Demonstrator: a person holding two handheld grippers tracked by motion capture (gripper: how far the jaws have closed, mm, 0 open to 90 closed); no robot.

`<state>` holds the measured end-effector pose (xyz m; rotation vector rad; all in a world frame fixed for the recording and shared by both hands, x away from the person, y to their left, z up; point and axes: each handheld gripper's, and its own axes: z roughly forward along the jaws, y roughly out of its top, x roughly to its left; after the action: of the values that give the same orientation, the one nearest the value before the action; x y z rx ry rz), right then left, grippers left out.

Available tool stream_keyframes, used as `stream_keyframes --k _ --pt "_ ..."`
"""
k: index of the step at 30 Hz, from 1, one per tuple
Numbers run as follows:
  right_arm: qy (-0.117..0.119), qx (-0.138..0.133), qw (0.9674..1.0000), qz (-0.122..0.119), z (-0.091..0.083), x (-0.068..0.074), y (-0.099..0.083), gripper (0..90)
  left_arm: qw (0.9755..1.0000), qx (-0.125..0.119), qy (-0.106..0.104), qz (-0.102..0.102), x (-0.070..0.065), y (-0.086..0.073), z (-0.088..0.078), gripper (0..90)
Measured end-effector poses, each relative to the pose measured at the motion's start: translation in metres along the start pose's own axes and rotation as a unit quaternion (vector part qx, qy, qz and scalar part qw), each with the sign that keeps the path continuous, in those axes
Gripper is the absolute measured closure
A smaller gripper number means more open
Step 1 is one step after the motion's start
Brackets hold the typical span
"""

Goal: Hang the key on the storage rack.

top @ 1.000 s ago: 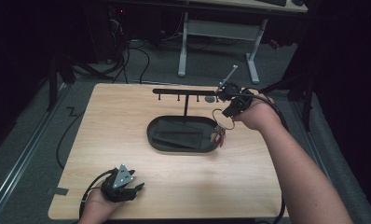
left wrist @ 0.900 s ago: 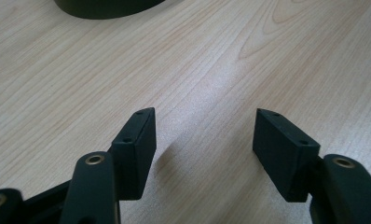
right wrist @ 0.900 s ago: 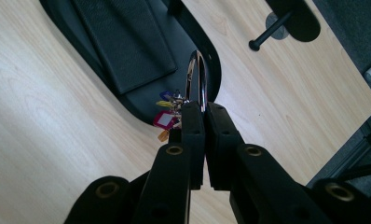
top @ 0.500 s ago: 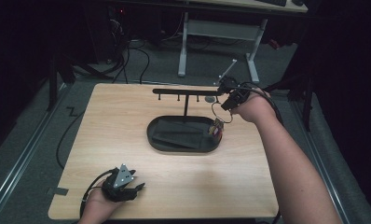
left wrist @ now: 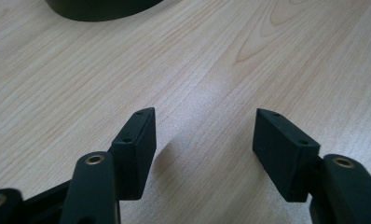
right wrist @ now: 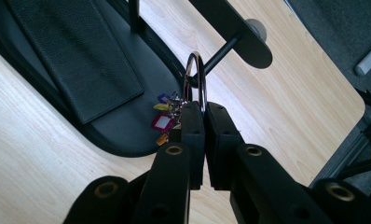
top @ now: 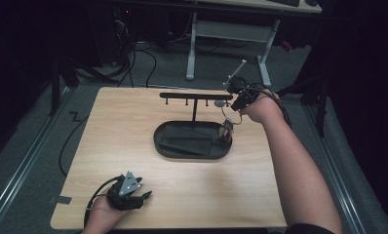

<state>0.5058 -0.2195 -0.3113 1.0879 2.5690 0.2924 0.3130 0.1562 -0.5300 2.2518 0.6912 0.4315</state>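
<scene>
Keys hang from a metal ring (right wrist: 195, 77) that we hold clamped in the right tongs (right wrist: 204, 108), above the right end of the black tray (top: 163, 146) near the worktop's (top: 133, 112) far right corner. We judge the rack's (top: 197, 95) rightmost peg (right wrist: 221, 50) the target: it lies just beyond the ring, whose plane stands upright, and the right hand is much nearer. Left tongs (left wrist: 203, 135) rest apart, holding nothing, at the near left edge.
</scene>
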Motion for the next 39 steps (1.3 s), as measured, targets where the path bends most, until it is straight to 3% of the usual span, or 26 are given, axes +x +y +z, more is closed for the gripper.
stream_keyframes --k 9,16,22,27,34,39 --pt "-0.01 0.002 0.9999 -0.002 0.007 -0.003 0.004 86.7 1.0 0.001 0.001 -0.003 0.001 -0.001 -0.001 40.0" --pt "-0.036 -0.003 0.9993 0.009 0.01 -0.005 0.004 75.4 1.0 0.003 0.003 -0.004 0.001 -0.002 -0.002 39.9" --pt "-0.041 -0.015 0.9989 0.015 0.004 -0.002 0.0 68.7 1.0 -0.001 0.006 -0.004 0.001 -0.001 -0.002 39.0" --pt "-0.041 -0.02 0.9988 0.015 0.004 0.001 -0.011 59.9 1.0 0.0 0.006 0.0 0.0 0.0 -0.001 38.5" --pt "-0.033 -0.038 0.9975 0.049 0.01 0.002 -0.033 39.5 1.0 0.002 0.01 0.001 0.0 0.002 0.001 36.6" --pt "-0.026 -0.052 0.9964 0.061 0.013 0.005 -0.044 37.7 0.9999 0.002 0.011 0.0 0.0 0.003 0.002 35.9"
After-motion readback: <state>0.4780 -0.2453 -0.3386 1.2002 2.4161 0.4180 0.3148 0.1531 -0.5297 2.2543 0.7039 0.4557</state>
